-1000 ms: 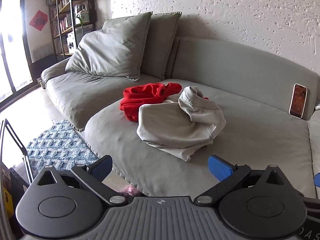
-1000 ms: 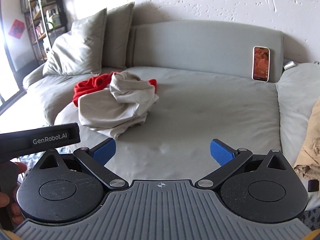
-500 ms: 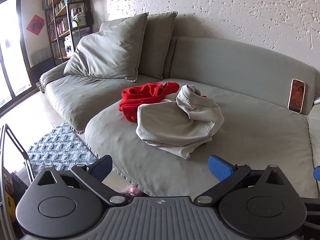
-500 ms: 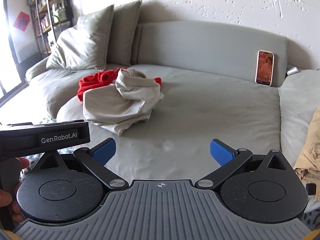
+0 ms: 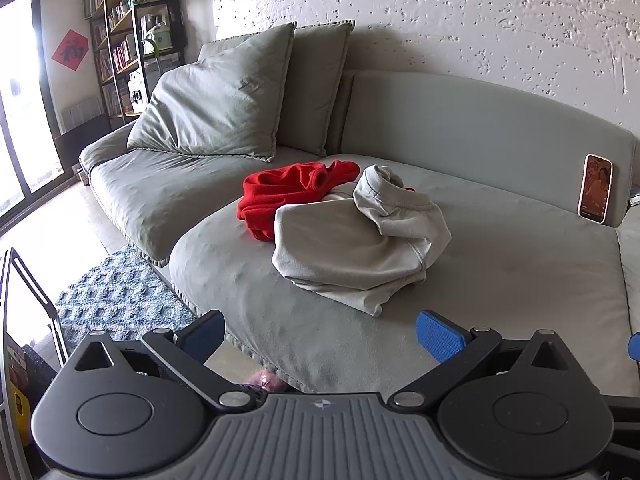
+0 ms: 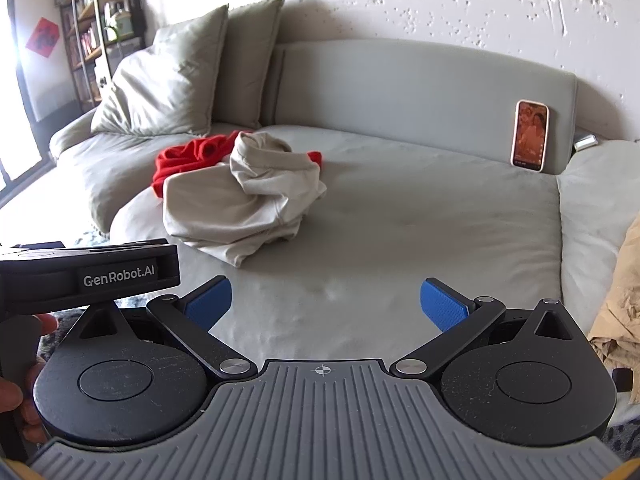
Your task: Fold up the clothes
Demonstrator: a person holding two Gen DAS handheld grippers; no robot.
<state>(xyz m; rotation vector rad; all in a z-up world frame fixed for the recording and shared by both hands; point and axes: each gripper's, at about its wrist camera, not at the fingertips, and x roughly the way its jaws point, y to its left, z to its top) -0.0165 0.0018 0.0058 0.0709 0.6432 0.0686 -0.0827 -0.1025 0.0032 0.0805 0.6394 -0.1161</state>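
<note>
Big grey-green sofa [image 5: 460, 288] sits against a rough, pockmarked white wall [image 5: 460, 20], with two matching cushions [image 5: 224, 104] propped at its left end. Past that there's a tall bookshelf [image 5: 128, 40] crammed with books, a red paper square [image 5: 70, 50] on the wall, and a glass door [image 5: 20, 100] blasting daylight onto the pale floor; blue patterned rug [image 5: 116, 300] in front of the sofa

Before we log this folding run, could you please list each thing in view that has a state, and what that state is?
Left tool: open, empty.
Right tool: open, empty.
Beige garment: crumpled, unfolded, partly lying over the red one.
Red garment: bunched, unfolded.
Phone: upright against the backrest, screen lit.
Tan cloth: rumpled at the sofa's right edge.
</note>
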